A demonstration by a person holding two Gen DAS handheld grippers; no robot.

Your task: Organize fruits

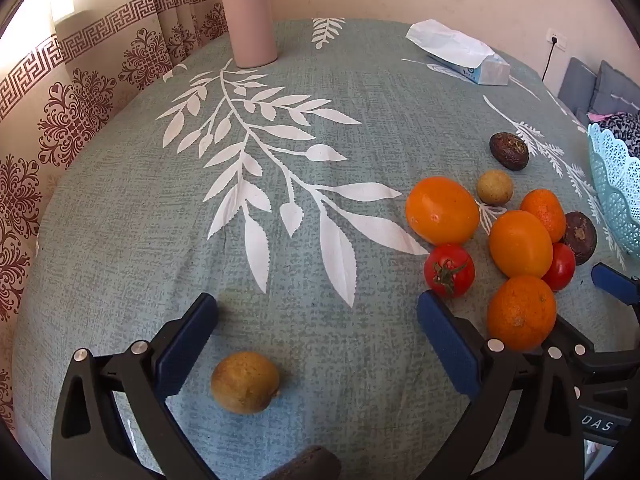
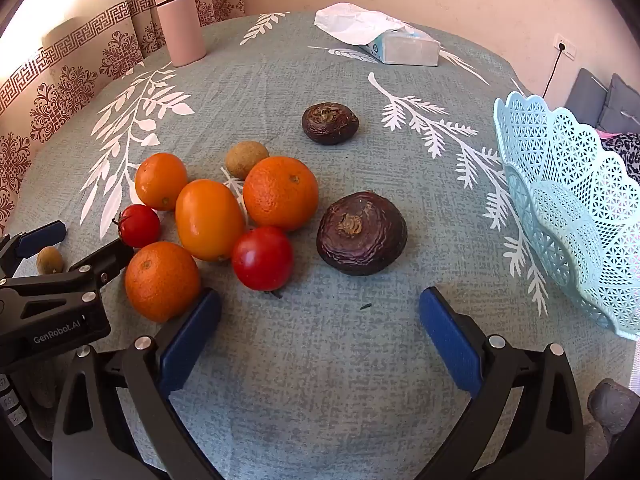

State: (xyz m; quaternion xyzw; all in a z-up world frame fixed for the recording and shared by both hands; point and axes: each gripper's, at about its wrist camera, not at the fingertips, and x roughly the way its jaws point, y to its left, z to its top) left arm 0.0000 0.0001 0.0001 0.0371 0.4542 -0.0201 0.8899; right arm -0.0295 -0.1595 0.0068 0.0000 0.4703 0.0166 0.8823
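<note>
My left gripper (image 1: 318, 344) is open, with a small brownish-yellow fruit (image 1: 245, 383) lying on the cloth between its jaws. To its right is a cluster of oranges (image 1: 442, 210), tomatoes (image 1: 449, 270) and dark purple fruits (image 1: 509, 151). My right gripper (image 2: 320, 336) is open and empty, just short of a large dark purple fruit (image 2: 361, 233). The cluster of oranges (image 2: 280, 193) and tomatoes (image 2: 262, 258) lies to its left. A light blue lattice basket (image 2: 568, 216) stands at the right. The left gripper (image 2: 60, 260) shows at the left edge.
A pink tumbler (image 1: 249, 16) stands at the far left of the table and a tissue pack (image 1: 460, 53) at the far side. The leaf-print tablecloth (image 1: 280, 160) covers the table. Curtains hang behind, and a sofa (image 2: 600, 100) is at the right.
</note>
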